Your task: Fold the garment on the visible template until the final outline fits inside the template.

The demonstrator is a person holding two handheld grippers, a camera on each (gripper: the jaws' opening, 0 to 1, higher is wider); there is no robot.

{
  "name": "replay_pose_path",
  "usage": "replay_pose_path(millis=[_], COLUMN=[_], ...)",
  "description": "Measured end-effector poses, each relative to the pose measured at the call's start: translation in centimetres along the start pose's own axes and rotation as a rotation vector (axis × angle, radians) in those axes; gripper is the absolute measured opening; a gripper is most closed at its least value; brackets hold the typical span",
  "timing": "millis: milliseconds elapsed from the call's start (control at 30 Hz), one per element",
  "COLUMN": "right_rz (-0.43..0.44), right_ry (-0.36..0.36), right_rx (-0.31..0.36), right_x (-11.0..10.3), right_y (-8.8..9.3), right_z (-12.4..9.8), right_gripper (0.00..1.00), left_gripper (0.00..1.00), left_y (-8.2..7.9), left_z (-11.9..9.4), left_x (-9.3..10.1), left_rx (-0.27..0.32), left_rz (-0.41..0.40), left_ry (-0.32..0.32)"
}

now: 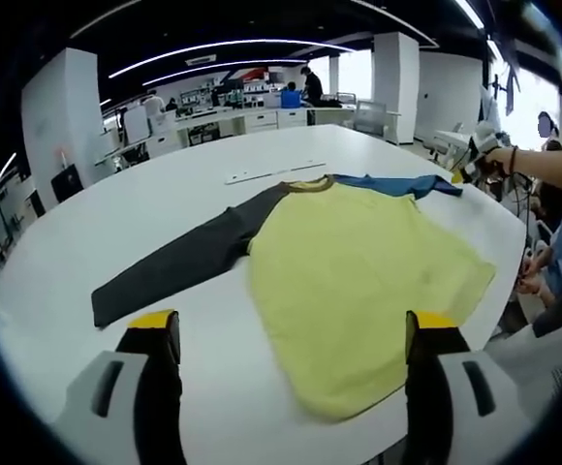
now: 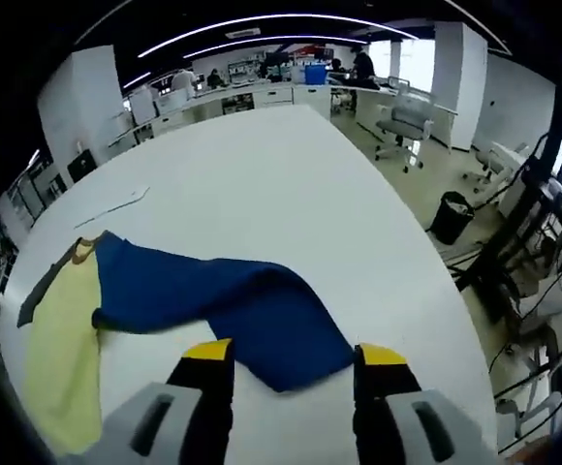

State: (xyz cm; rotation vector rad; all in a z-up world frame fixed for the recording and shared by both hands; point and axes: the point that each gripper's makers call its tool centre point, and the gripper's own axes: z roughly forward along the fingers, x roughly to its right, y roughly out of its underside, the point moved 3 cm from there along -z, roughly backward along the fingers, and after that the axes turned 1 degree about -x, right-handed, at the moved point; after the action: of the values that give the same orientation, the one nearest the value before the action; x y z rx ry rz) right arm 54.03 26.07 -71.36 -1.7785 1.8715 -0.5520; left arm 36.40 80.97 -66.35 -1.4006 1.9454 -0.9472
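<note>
Yellow-tipped jaws of the left gripper (image 1: 296, 334) are standing spread wide and gripping nothing, hovering over the white desk (image 1: 165, 194). Around it an open-plan office is stretching back, with white pillars and ceiling light strips. On the desk the garment (image 1: 349, 271) is lying flat: yellow body, dark grey sleeve (image 1: 179, 266) stretched out, blue sleeve (image 2: 233, 310) folded across. The right gripper (image 2: 286, 363) is hovering with jaws apart, just short of the blue sleeve's cuff.

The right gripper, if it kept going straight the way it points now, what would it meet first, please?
Most likely the blue sleeve: its cuff end lies on the white table just ahead of the open right gripper, between its jaws. Exact depth is unclear.
</note>
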Motion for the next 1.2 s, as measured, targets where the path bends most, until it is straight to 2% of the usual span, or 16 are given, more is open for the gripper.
replay_pose_path(millis=[67, 100, 200, 333, 400, 500, 533, 667, 800, 1033, 1167, 1200], right_rz=[0.061, 0.098, 0.089, 0.155, 0.199, 0.207, 0.184, 0.172, 0.068, 0.137, 0.124, 0.084], right_ry=[0.029, 0.042, 0.053, 0.039, 0.046, 0.05, 0.075, 0.104, 0.187, 0.156, 0.128, 0.138], right_rx=[-0.025, -0.018, -0.015, -0.012, -0.001, -0.004, 0.01, -0.005, -0.019, -0.002, 0.009, 0.01], right_x=[0.2, 0.4, 0.4, -0.1, -0.2, -0.3, 0.0, -0.2, 0.5, 1.1, 1.6, 2.1], right_y=[0.8, 1.0, 1.1, 1.3, 1.3, 1.5, 1.2, 1.2, 1.4, 1.3, 1.1, 0.8], right_z=[0.0, 0.0, 0.2, 0.8, 1.1, 1.5, 1.6, 1.7, 1.6, 1.6, 1.1, 0.7], right_gripper=[0.46, 0.45, 0.41, 0.37, 0.31, 0.21, 0.19, 0.17, 0.06, 0.0, 0.0, 0.0], left_gripper=[0.94, 0.93, 0.93, 0.91, 0.9, 0.89, 0.89, 0.87, 0.86, 0.85, 0.85, 0.85], left_y=[0.0, 0.1, 0.1, 0.4, 0.5, 0.6, 0.6, 0.8, 0.8, 0.7, 0.7, 0.6], left_z=[0.0, 0.0, 0.0, -0.1, 0.0, 0.0, 0.0, 0.0, 0.1, 0.0, -0.1, -0.2], left_x=[0.0, 0.0, -0.1, -0.2, -0.1, 0.0, 0.0, -0.2, 0.0, 0.2, 0.1, 0.1], left_rx=[0.001, 0.0, 0.0, -0.01, -0.014, -0.02, -0.022, -0.027, -0.035, -0.041, -0.041, -0.037], left_rz=[0.0, -0.003, -0.011, -0.016, -0.013, -0.006, -0.006, -0.012, -0.005, 0.024, 0.022, 0.026], left_ry=[0.002, 0.002, 0.002, -0.002, -0.004, -0.001, -0.002, -0.013, -0.016, -0.016, -0.019, -0.02])
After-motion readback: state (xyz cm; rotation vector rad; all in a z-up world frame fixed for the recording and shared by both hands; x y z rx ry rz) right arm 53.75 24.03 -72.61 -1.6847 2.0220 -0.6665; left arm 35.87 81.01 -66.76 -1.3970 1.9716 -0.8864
